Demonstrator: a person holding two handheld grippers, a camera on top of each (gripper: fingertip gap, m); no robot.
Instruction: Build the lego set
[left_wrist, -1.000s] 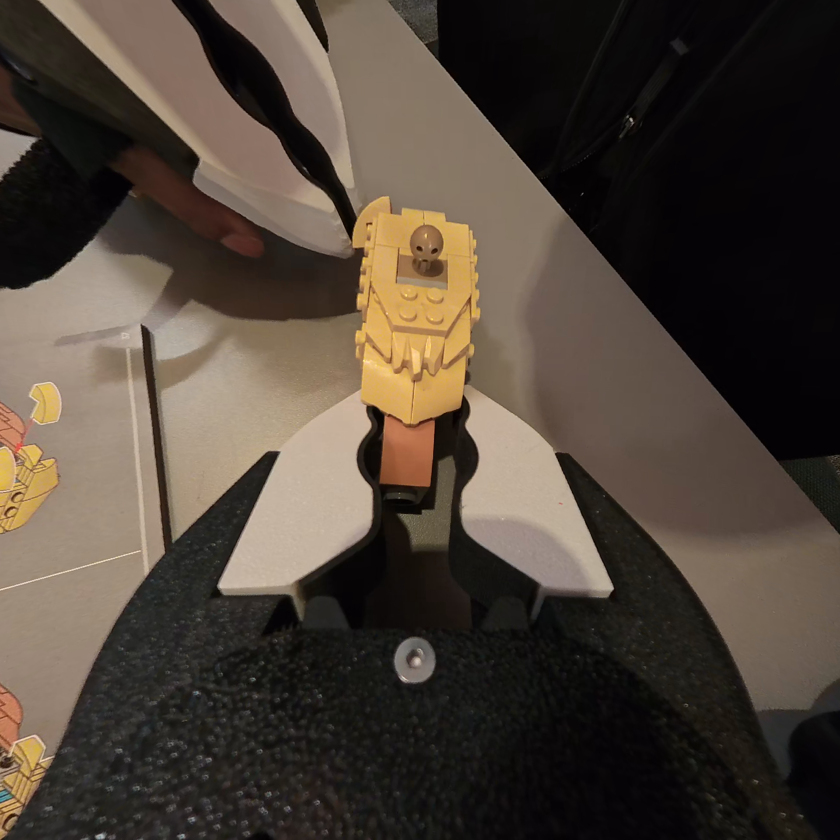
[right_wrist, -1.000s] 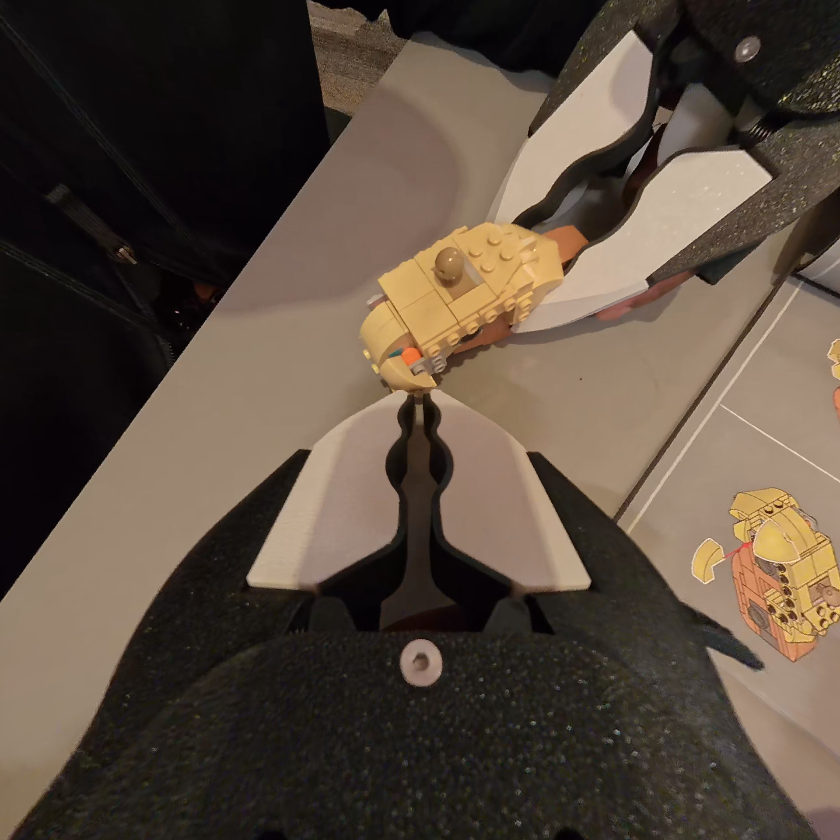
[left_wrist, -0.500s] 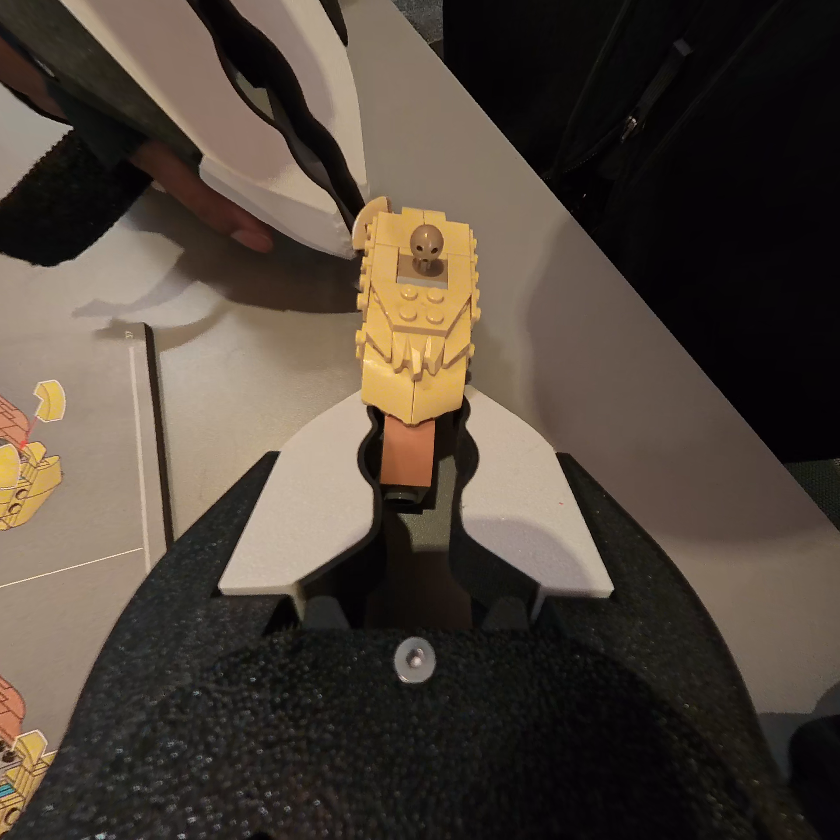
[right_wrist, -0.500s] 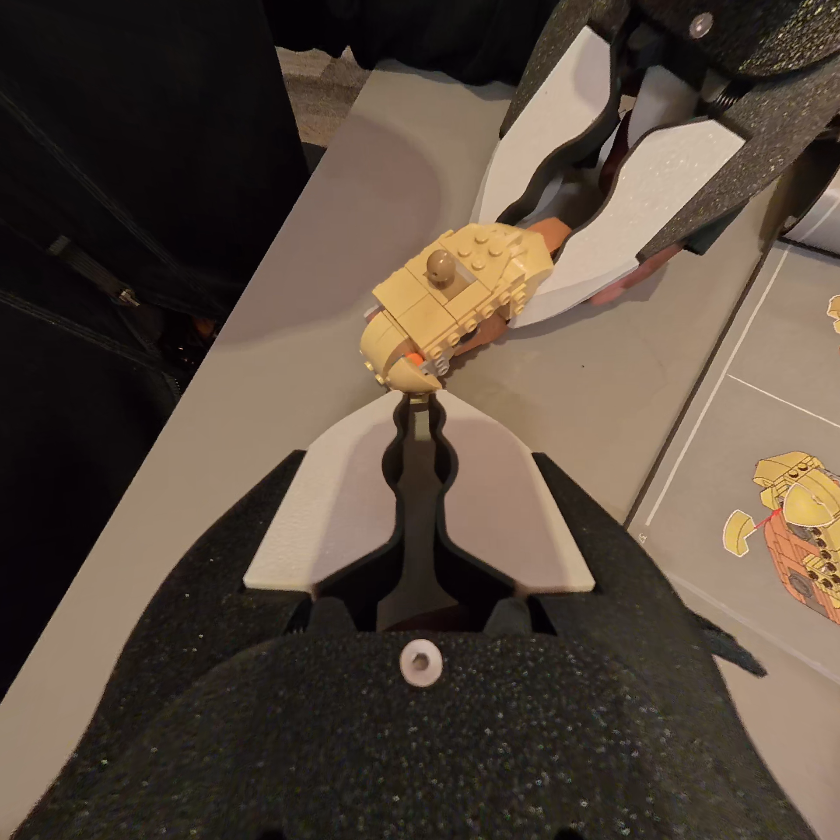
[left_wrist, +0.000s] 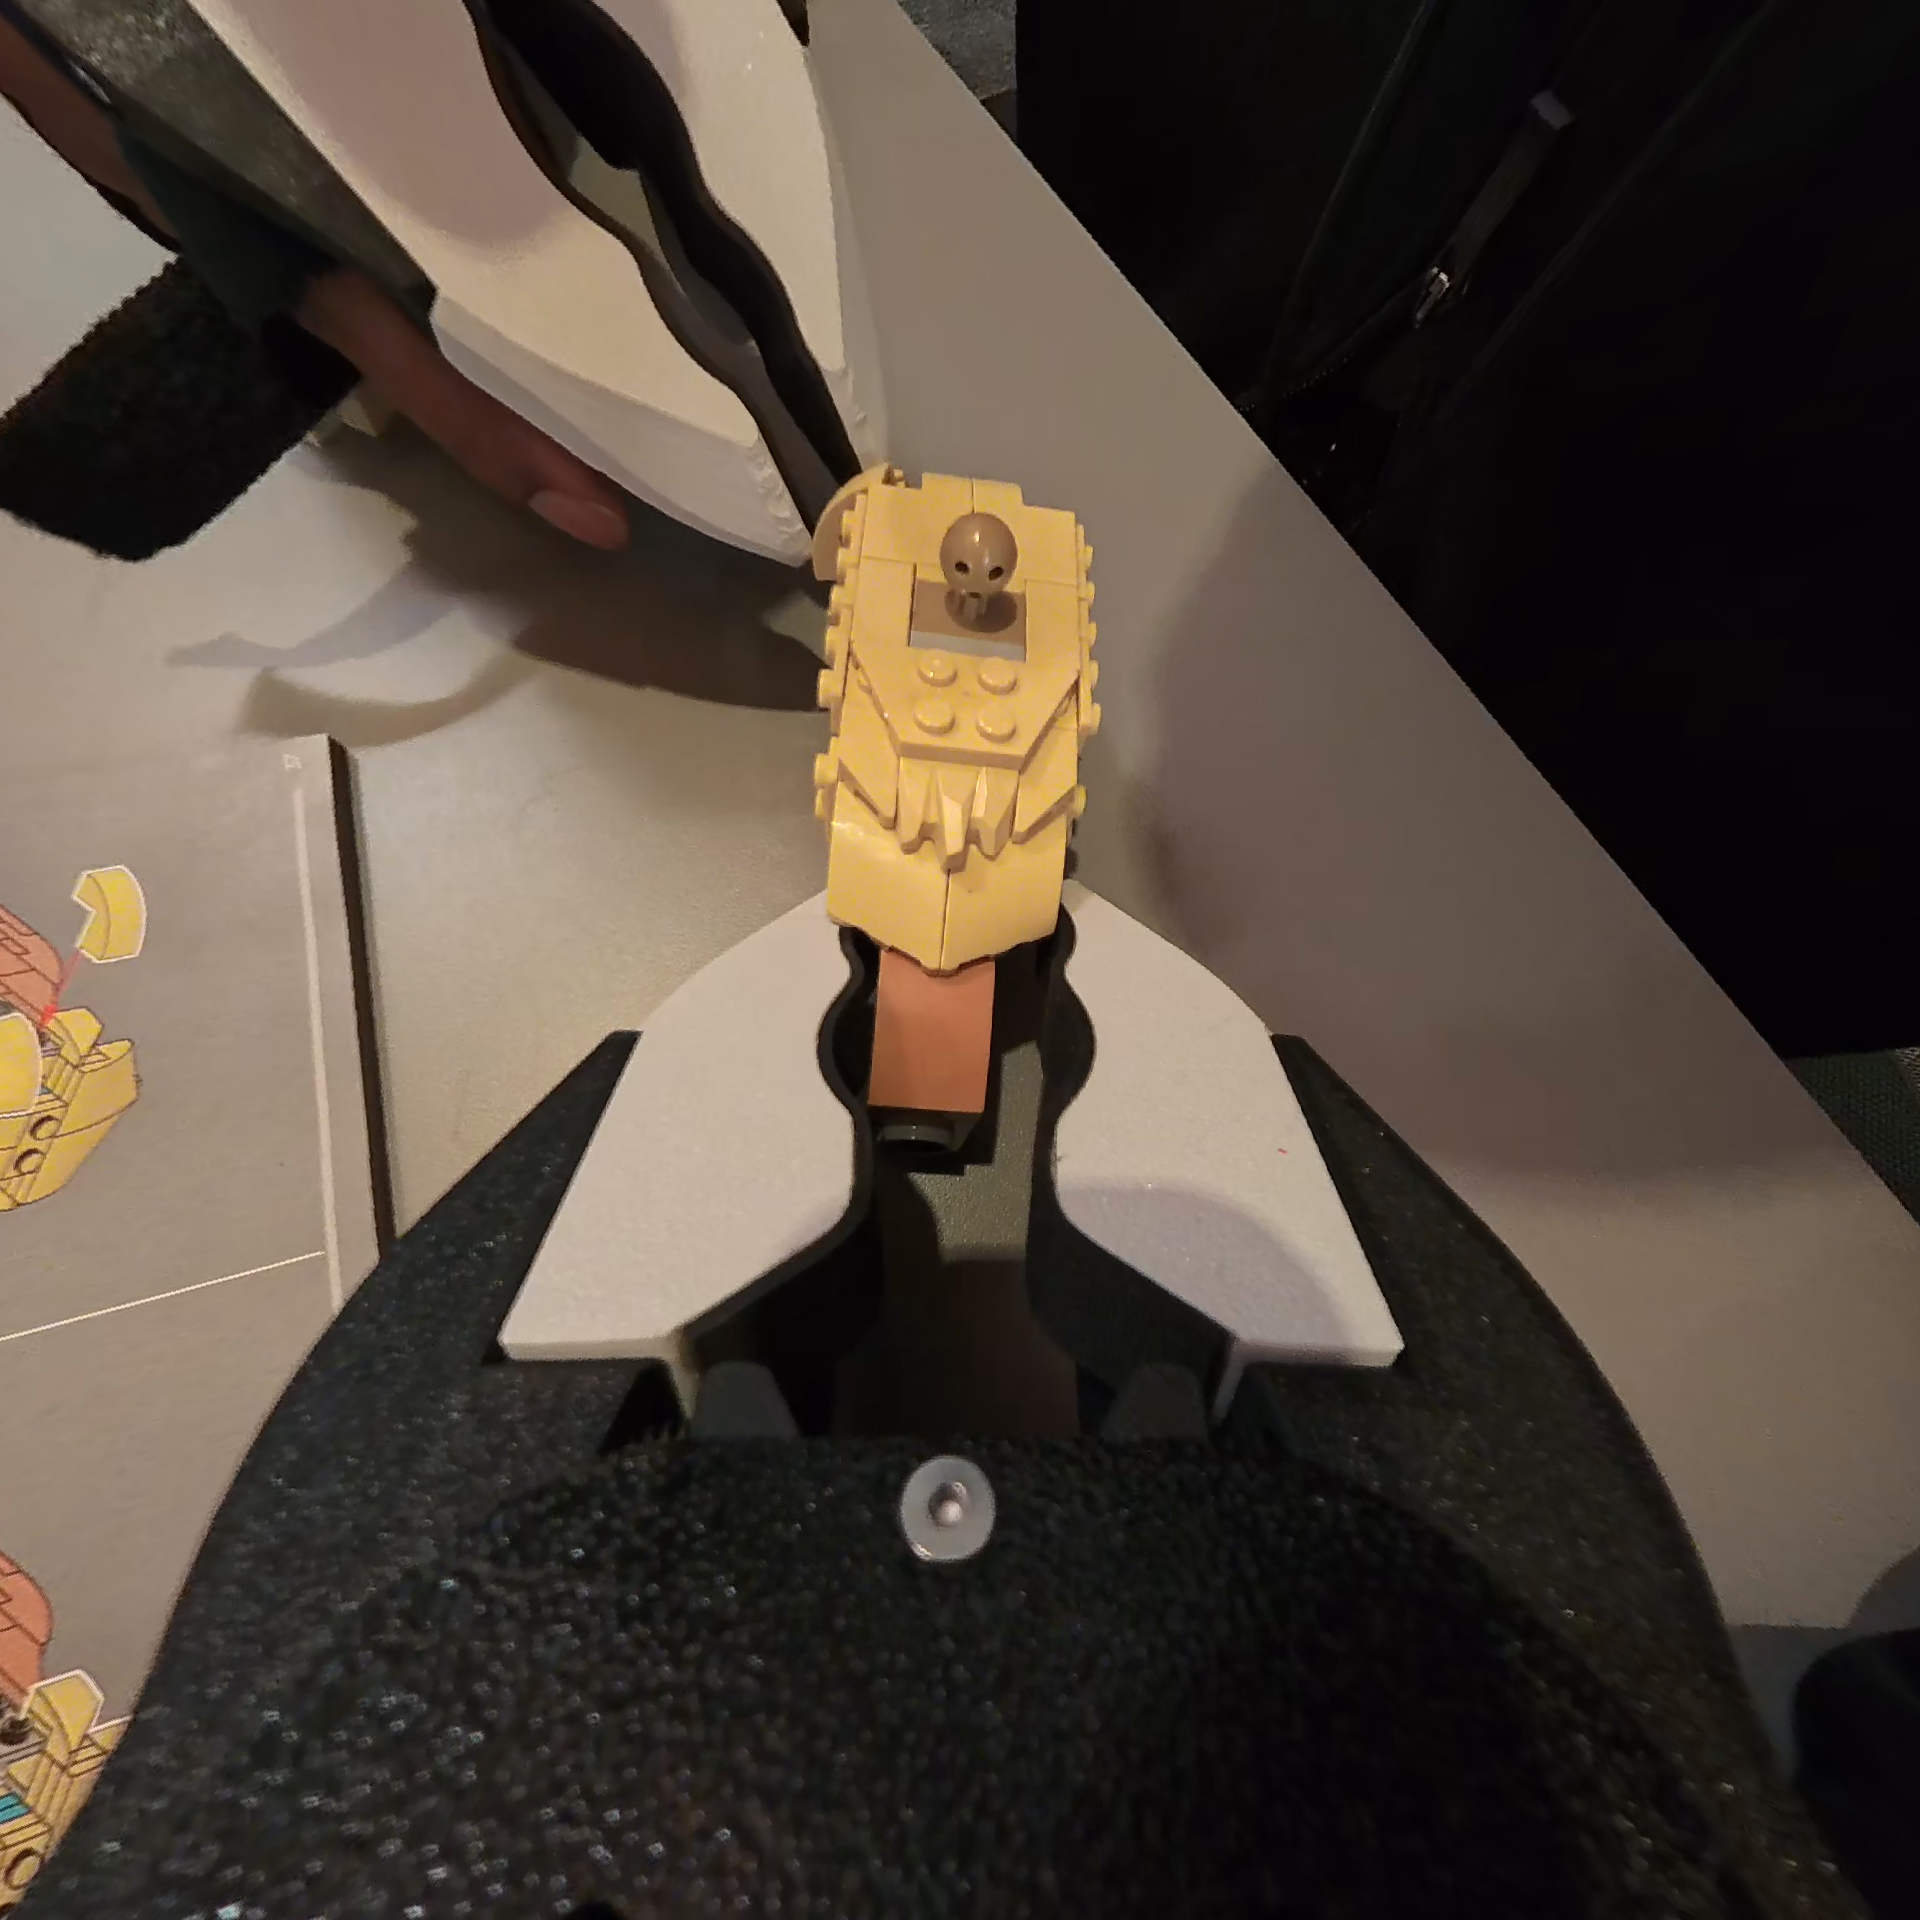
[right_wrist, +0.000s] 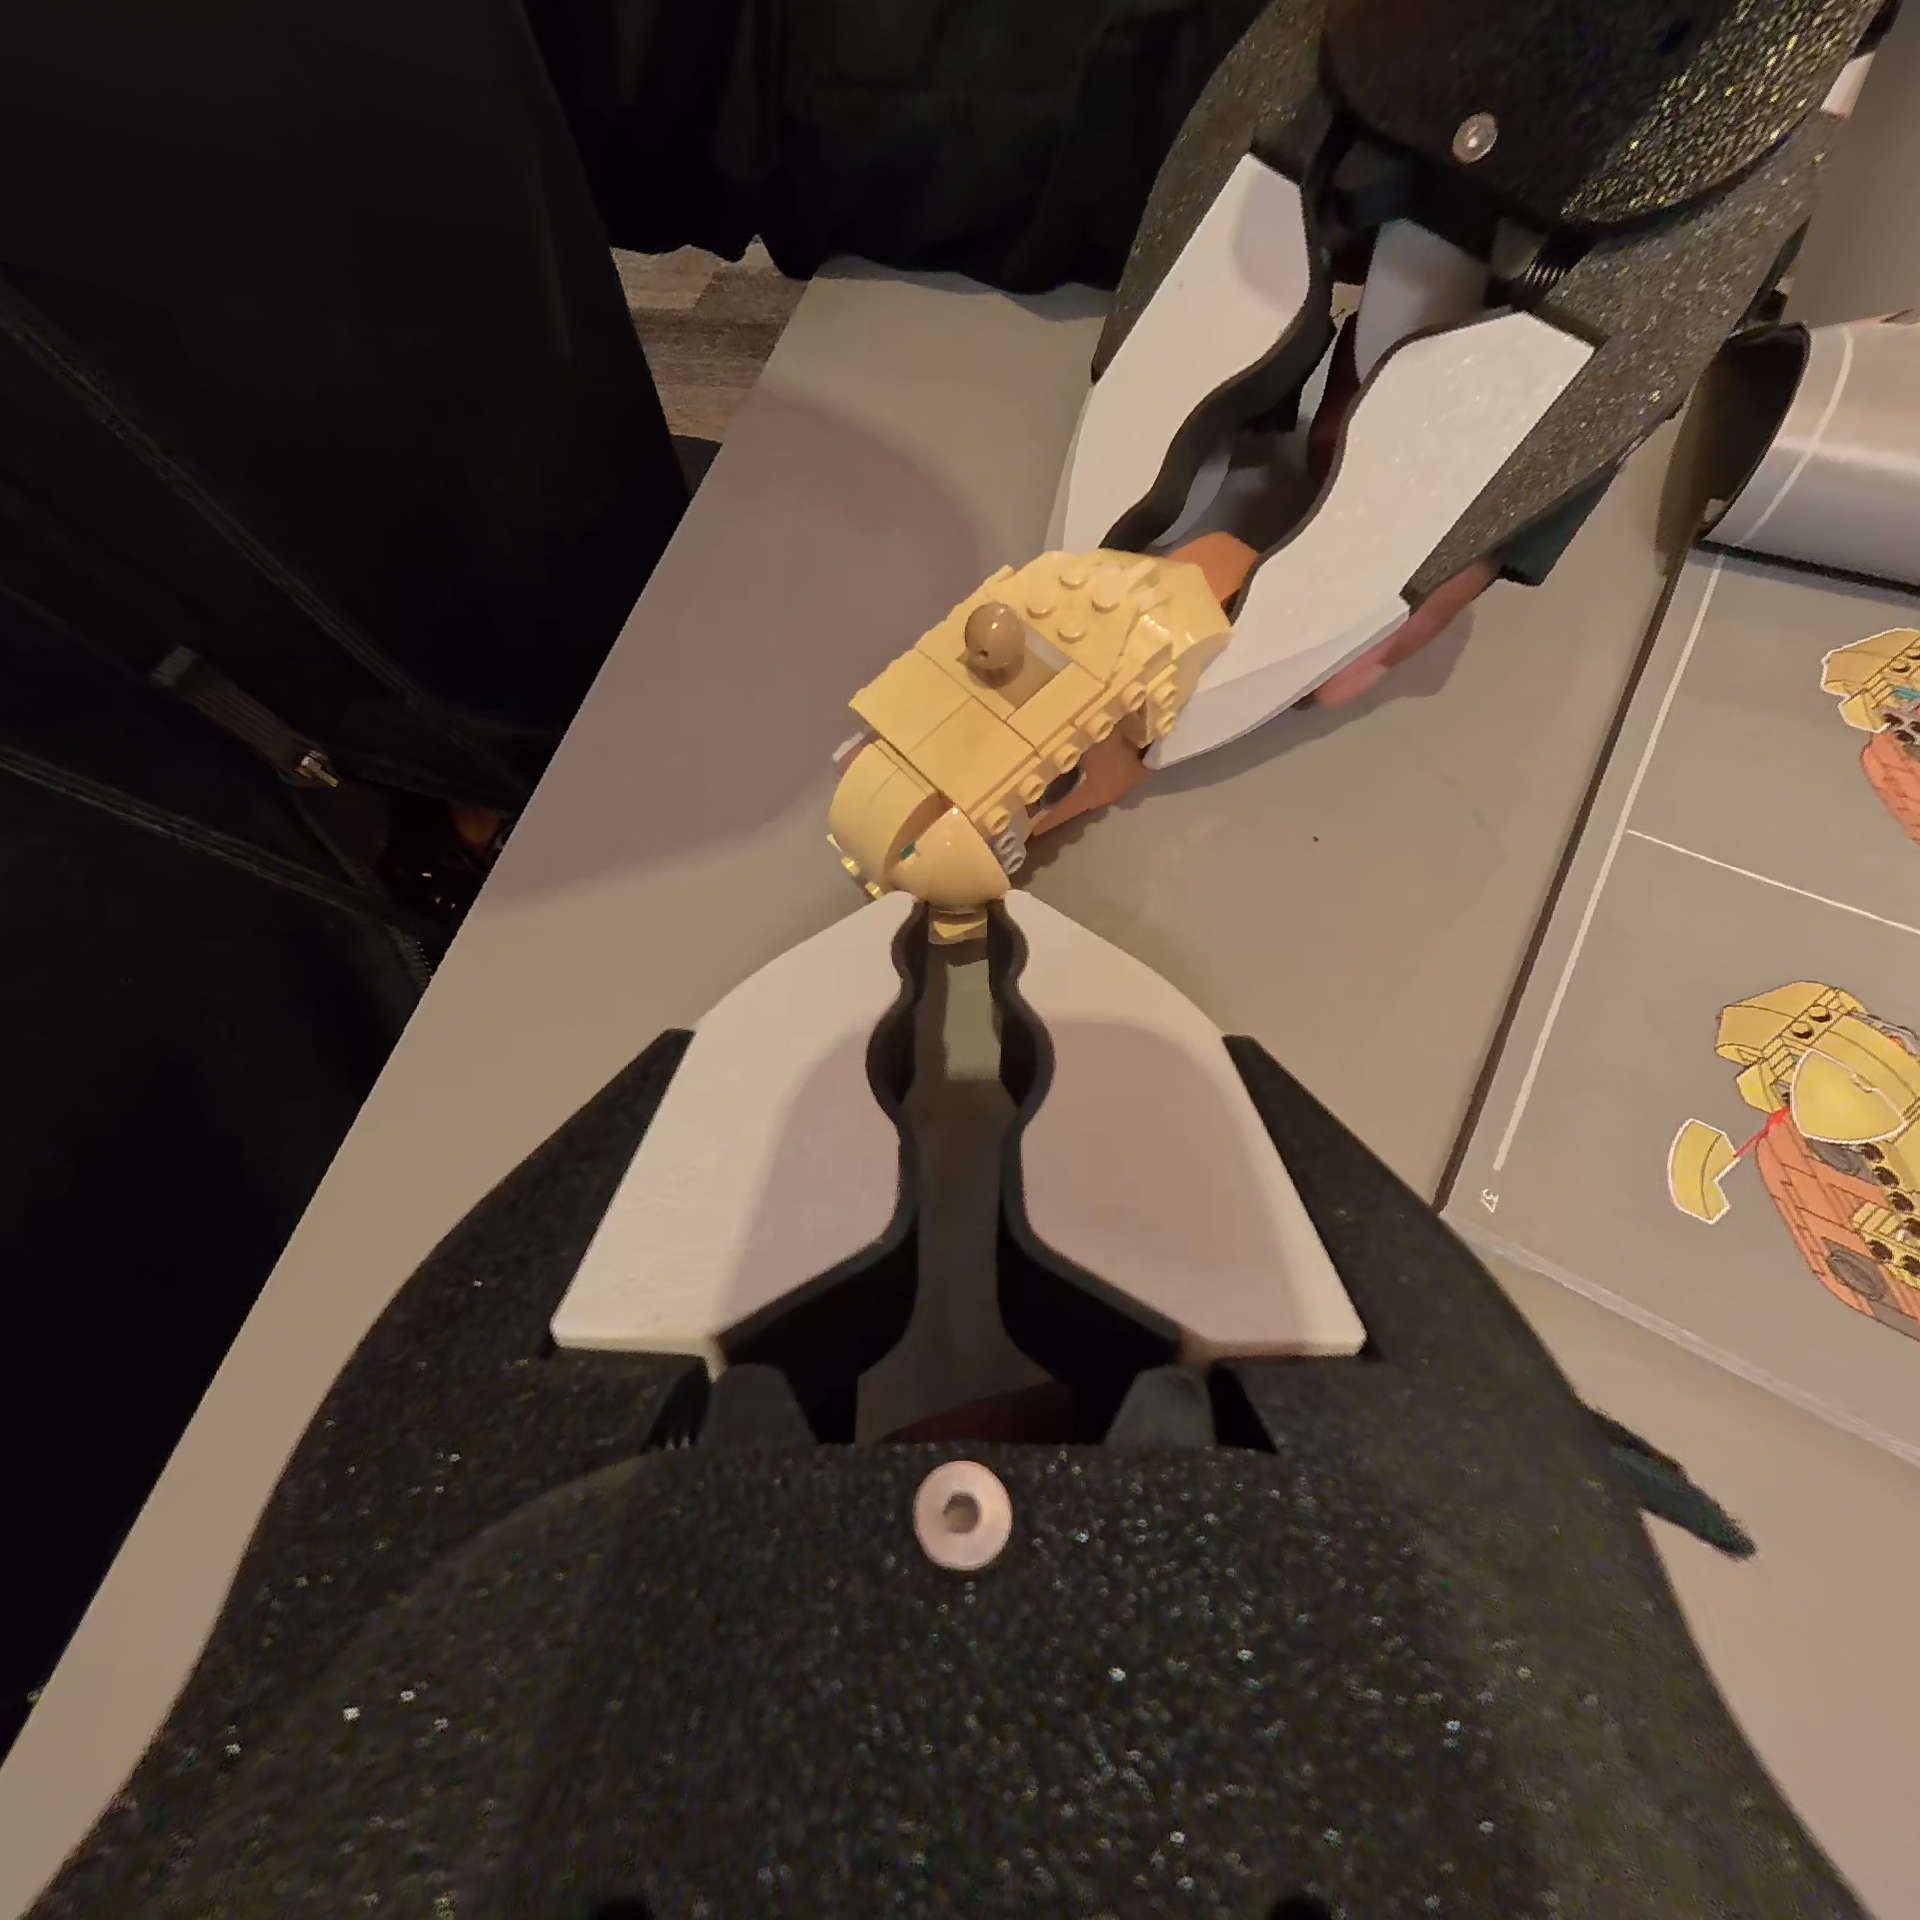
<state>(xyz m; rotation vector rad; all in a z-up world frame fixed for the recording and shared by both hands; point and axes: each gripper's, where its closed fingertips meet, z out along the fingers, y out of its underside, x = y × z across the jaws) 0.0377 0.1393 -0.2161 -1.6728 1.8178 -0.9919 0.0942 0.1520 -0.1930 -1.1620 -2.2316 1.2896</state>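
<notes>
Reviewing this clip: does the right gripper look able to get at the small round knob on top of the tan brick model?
Probably yes: the knob stands exposed on the model, nothing covering it; the left gripper holds only the brown end.

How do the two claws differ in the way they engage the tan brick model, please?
The left claw grips the tan brick model at its brown rear end, jaws fairly wide apart; the right claw stands at the rounded front, jaws nearly together around a small tan piece. Both have white fingers on black bodies.
</notes>
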